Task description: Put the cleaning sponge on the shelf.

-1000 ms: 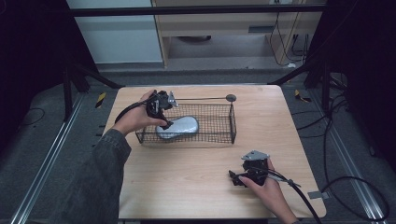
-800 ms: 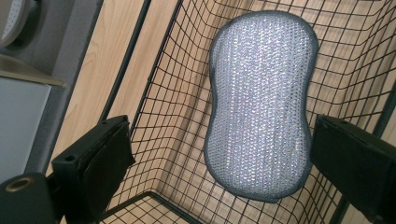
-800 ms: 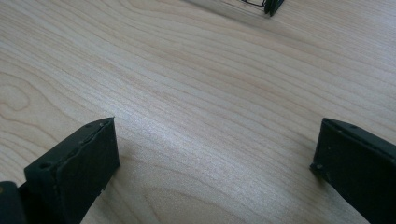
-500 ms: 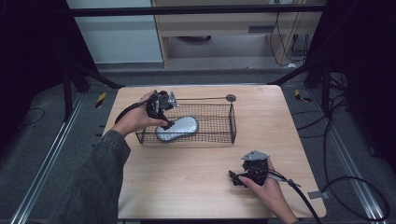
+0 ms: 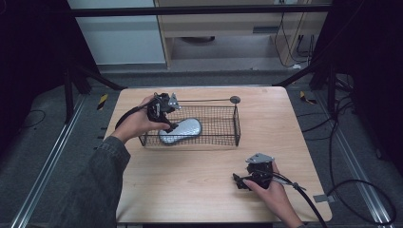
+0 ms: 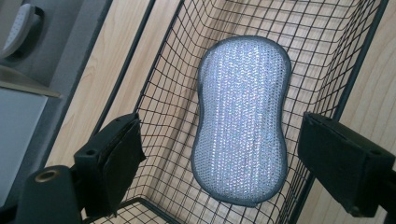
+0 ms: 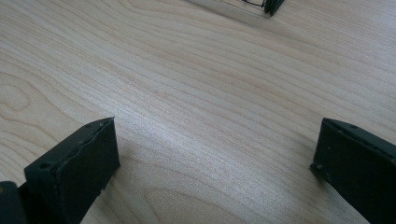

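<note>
While the person's left hand (image 5: pixel 138 122) holds the left gripper (image 5: pixel 172 124) over the left end of the black rectangular wire-mesh basket (image 5: pixel 223 124), its jaws stand wide apart, clamped on nothing; in the left gripper view they flank the silvery-grey peanut-shaped scouring pad (image 6: pixel 243 119) with a dark border, which lies flat on the basket's mesh floor (image 6: pixel 182 107) near that end; the basket sits on the pale wooden table (image 5: pixel 190 175), toward its far side; the right gripper (image 5: pixel 241 182), held low in the right hand (image 5: pixel 268 190) near the table's front right, rests on or just above the bare wood (image 7: pixel 210 116), well apart from the basket, its jaws likewise spread open and empty.
</note>
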{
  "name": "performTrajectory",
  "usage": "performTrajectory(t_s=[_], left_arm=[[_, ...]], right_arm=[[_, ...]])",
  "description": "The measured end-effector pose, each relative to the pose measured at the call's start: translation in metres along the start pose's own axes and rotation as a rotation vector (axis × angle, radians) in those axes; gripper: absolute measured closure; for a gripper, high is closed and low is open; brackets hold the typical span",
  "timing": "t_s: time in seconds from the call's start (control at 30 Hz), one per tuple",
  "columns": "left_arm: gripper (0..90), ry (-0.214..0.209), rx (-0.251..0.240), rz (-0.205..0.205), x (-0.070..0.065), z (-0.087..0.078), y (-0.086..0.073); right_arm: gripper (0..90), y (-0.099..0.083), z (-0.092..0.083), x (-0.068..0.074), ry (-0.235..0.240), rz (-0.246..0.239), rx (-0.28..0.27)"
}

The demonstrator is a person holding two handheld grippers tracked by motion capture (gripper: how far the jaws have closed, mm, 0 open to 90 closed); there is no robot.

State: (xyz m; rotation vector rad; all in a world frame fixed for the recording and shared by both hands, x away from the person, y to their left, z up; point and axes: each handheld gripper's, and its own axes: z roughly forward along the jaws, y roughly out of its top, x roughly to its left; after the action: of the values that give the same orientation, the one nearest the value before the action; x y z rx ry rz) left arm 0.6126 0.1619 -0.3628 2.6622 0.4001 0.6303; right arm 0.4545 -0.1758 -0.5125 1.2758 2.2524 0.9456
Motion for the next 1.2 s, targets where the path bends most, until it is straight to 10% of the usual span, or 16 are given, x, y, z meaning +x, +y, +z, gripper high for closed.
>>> performTrajectory(t_s=[0.63,1.2], left_arm=[[5.1,-0.007,-0.14,-0.19,-0.025,-0.019,-0.014],[6.0,-0.017,-0.177,-0.204,-0.073,-0.03,-0.028]], right_arm=[[0.4,0.0,0.0,0.0,-0.002,-0.002,-0.002],[0.4,0.0,0.0,0.0,-0.003,-0.001,-0.002]])
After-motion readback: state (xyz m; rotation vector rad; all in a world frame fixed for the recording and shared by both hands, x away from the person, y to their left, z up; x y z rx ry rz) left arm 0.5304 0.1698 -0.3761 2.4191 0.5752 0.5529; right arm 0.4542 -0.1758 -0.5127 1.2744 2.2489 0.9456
